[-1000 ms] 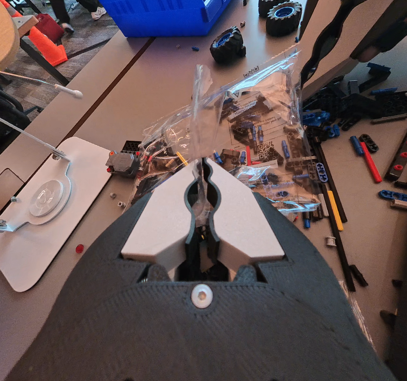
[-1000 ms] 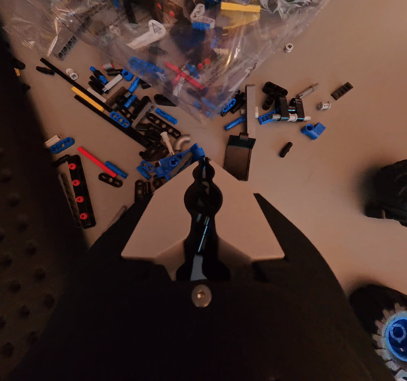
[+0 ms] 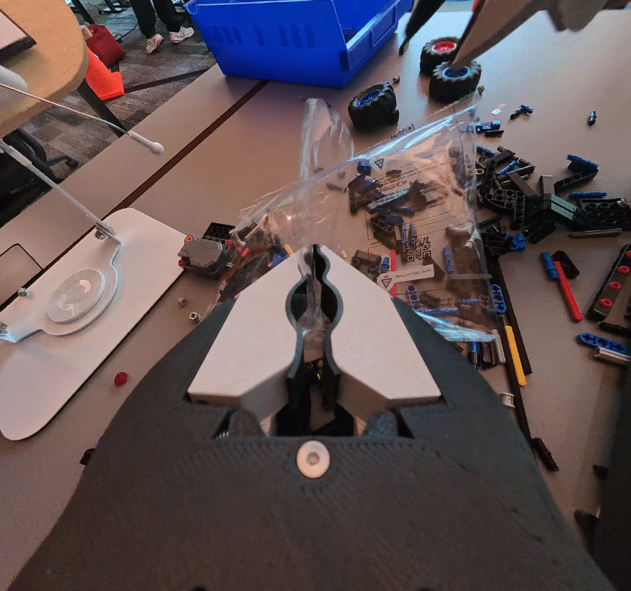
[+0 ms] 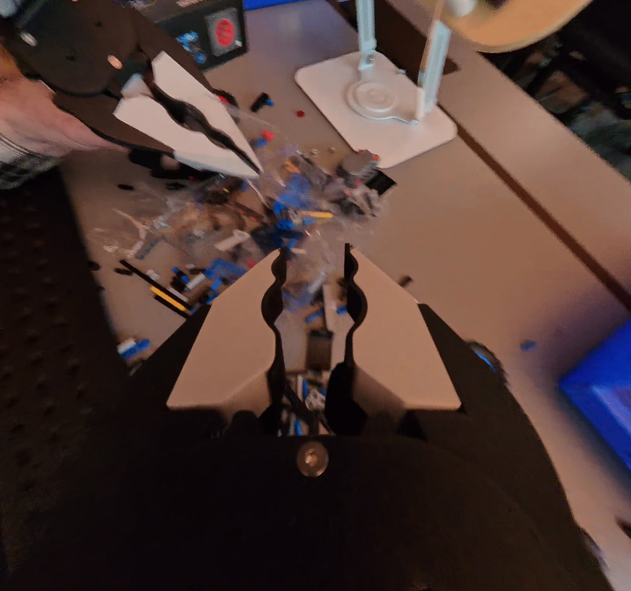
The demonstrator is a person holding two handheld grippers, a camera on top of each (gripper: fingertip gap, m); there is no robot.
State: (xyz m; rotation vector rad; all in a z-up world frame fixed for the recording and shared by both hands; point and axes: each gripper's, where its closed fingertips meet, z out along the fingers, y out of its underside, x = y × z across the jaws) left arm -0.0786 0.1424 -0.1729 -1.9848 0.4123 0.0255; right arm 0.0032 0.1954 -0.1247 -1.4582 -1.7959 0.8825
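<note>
The clear plastic bag of small black, blue and red building pieces point(image 3: 403, 233) lies on the grey table point(image 3: 205, 151), its near edge lifted off the surface. The left gripper point(image 3: 314, 250) has its two pale fingers pressed together on that lifted film, which runs up between them; the rest of the bag sags to the table on the far right side.

The right gripper point(image 4: 313, 250) hangs above the bag's far side with its jaws parted and nothing between them; its view is blurred, so how close it is to the film cannot be told.

To hold such a bag well, I judge the pinch should sit on film alone, clear of the hard pieces, and the lift should be gentle, since thin plastic slips and the contents shift.

Right of the bag a scatter of loose black and blue beams and pins point(image 3: 532, 199) lies on the table, with a red axle rod point(image 3: 566, 296) near it. Farther off stand three black knobbly toy tyres point(image 3: 374, 105) and a blue plastic bin point(image 3: 273, 35). To the left sits a white flat stand base point(image 3: 102, 301), with a grey motor block point(image 3: 205, 255) touching the bag's left edge.
</note>
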